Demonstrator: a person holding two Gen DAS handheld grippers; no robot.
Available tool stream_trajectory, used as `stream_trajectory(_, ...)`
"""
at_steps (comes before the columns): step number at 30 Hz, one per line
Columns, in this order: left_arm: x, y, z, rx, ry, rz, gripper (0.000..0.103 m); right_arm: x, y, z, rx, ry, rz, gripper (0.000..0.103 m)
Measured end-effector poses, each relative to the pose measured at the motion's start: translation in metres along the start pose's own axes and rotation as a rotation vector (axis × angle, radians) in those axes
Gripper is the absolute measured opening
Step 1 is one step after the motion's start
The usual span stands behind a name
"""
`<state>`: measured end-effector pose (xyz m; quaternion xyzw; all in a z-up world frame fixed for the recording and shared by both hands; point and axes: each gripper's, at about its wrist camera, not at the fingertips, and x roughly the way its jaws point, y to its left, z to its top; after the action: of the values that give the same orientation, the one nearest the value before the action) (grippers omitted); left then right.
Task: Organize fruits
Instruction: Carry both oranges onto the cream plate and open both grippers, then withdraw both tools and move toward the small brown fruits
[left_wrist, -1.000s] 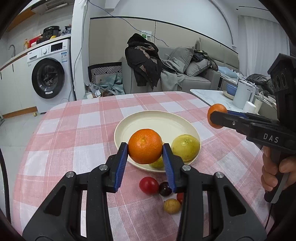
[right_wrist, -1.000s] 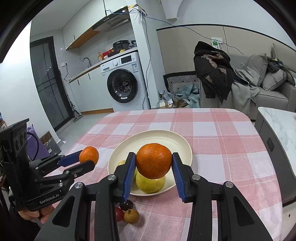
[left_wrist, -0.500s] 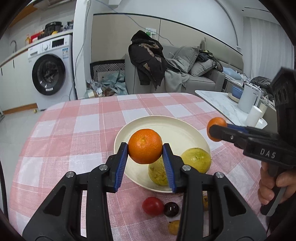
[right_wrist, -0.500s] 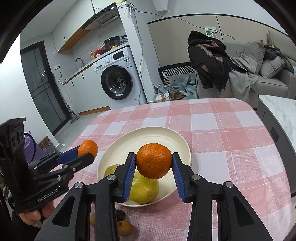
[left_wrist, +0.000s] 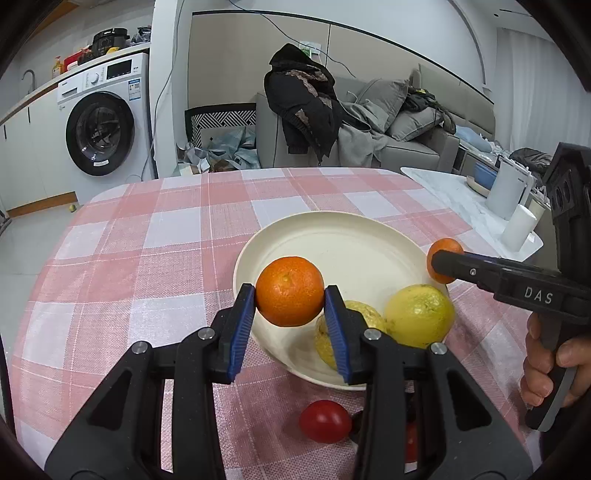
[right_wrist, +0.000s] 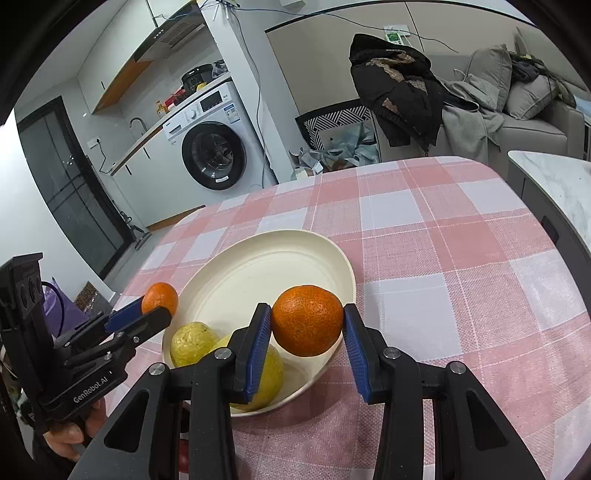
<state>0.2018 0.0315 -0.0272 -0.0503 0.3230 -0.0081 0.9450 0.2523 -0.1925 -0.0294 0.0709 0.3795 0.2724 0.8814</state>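
Observation:
My left gripper (left_wrist: 290, 299) is shut on an orange (left_wrist: 290, 291) and holds it above the near left rim of the cream plate (left_wrist: 332, 236). My right gripper (right_wrist: 307, 325) is shut on a second orange (right_wrist: 307, 320) above the plate's right rim (right_wrist: 343, 266). Each gripper shows in the other's view with its orange, the right one (left_wrist: 445, 266) and the left one (right_wrist: 159, 300). Two yellow-green fruits (left_wrist: 419, 315) (left_wrist: 354, 332) lie in the plate's near part. A red tomato (left_wrist: 325, 421) lies on the cloth in front of the plate.
The table has a pink and white checked cloth (left_wrist: 147, 266). A dark small fruit sits partly hidden behind my left finger beside the tomato. A side counter with white cups (left_wrist: 517, 225) stands to the right. A sofa and washing machine (left_wrist: 99, 122) are beyond the table.
Both grippers have moved forward and down toward the plate with their oranges. The plate looks closer, and the small fruits on the cloth have slid toward the lower edge.

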Motion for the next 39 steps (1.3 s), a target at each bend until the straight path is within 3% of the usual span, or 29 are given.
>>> stream_trajectory(11,0.013,0.006,-0.006,-0.001,0.024,0.016,0.035,0.005,0.004,-0.001,-0.002,0.012,-0.015,0.041)
stream_trajectory(14,0.009,0.007,-0.005,-0.002,0.017,0.014,0.041,-0.002,0.003,0.000,0.001,-0.016,-0.010,0.046)
stream_trajectory(16,0.006,0.007,-0.005,0.001,0.011,0.022,0.052,-0.004,0.001,0.000,0.004,-0.020,-0.009,0.051)
stream_trajectory(18,-0.001,0.006,-0.006,0.008,0.000,0.044,0.072,-0.006,0.002,-0.001,-0.006,-0.018,-0.023,0.054)
stream_trajectory(19,-0.003,0.006,-0.007,0.011,-0.004,0.052,0.080,-0.006,0.002,-0.002,-0.015,-0.017,-0.029,0.062)
stream_trajectory(22,-0.013,0.007,-0.008,0.020,-0.020,0.056,0.085,-0.010,0.005,-0.006,-0.044,-0.018,-0.043,0.090)
stream_trajectory(23,-0.015,0.007,-0.009,0.023,-0.019,0.061,0.087,-0.012,0.006,-0.007,-0.057,-0.024,-0.049,0.091)
stream_trajectory(25,-0.022,0.007,-0.011,0.024,-0.021,0.068,0.101,-0.015,0.009,-0.009,-0.082,-0.026,-0.056,0.099)
stream_trajectory(32,-0.048,0.010,-0.024,0.039,-0.041,0.093,0.102,-0.028,0.022,-0.020,-0.151,-0.040,-0.041,0.103)
stream_trajectory(39,-0.074,0.009,-0.039,0.035,-0.057,0.073,0.102,-0.036,0.034,-0.033,-0.217,-0.014,-0.032,0.103)
